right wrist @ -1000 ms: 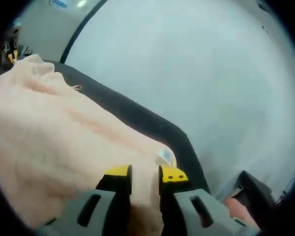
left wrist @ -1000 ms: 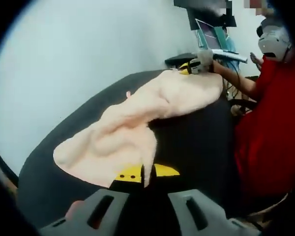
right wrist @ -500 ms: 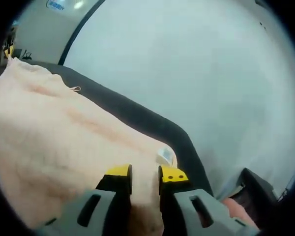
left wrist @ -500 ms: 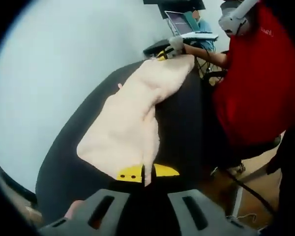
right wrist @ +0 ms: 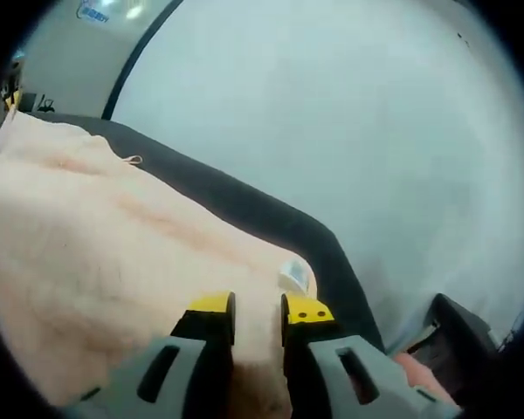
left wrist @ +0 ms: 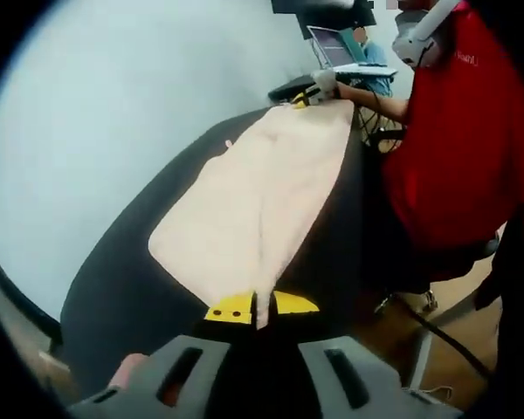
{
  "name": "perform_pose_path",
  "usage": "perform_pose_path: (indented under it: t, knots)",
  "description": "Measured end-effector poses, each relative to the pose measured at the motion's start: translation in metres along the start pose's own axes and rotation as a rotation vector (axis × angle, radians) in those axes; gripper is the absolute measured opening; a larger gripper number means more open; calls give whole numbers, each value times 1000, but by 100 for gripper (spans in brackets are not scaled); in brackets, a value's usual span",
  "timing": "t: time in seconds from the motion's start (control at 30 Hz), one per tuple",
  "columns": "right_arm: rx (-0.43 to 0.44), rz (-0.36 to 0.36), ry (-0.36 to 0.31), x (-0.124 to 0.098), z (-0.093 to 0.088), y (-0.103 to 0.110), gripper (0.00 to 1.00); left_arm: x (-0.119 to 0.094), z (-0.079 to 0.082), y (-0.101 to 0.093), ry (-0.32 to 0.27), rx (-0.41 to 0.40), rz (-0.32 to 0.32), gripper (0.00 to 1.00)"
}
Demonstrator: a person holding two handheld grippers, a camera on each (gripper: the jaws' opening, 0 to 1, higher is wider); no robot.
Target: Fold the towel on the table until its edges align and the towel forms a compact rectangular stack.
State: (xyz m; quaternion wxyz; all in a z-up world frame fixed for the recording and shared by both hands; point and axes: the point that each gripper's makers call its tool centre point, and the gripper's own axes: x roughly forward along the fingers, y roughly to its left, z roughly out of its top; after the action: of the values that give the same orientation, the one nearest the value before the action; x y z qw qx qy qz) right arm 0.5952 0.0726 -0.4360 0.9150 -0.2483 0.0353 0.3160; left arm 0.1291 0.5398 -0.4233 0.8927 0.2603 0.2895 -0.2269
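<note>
Left hand-held gripper (left wrist: 260, 306): yellow-tipped jaws clenched on a corner of the pale peach terry towel (left wrist: 262, 192). Towel lies stretched long over the black rounded surface (left wrist: 122, 262), pulled taut between the two ends.

Right hand-held gripper (right wrist: 258, 312): jaws pinched onto the opposite towel edge, beside the small white care label (right wrist: 295, 277); in the left gripper view it sits at the far corner (left wrist: 313, 92).

Judgement: step in hand is tensioning and flattening before a fold. Next move calls for bringing both held corners across together, edges matched, without slackening either grip.
</note>
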Motion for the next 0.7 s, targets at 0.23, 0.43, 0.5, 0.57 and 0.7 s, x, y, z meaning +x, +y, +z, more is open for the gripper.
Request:
perform_pose_path:
  t: [0.23, 0.43, 0.5, 0.57, 0.7]
  knots:
    - [4, 1, 0, 1, 0, 0, 18, 14, -26, -9, 147, 46, 28, 15]
    - [-11, -2, -6, 0, 3, -1, 18, 16, -24, -8, 162, 81, 51, 18]
    - [-13, -2, -12, -1, 4, -1, 18, 15, -23, -9, 159, 79, 65, 18]
    - [-12, 4, -3, -1, 2, 1, 18, 13, -24, -8, 154, 72, 87, 19]
    - [-13, 1, 1, 0, 1, 1, 18, 7, -22, -9, 165, 55, 130, 26]
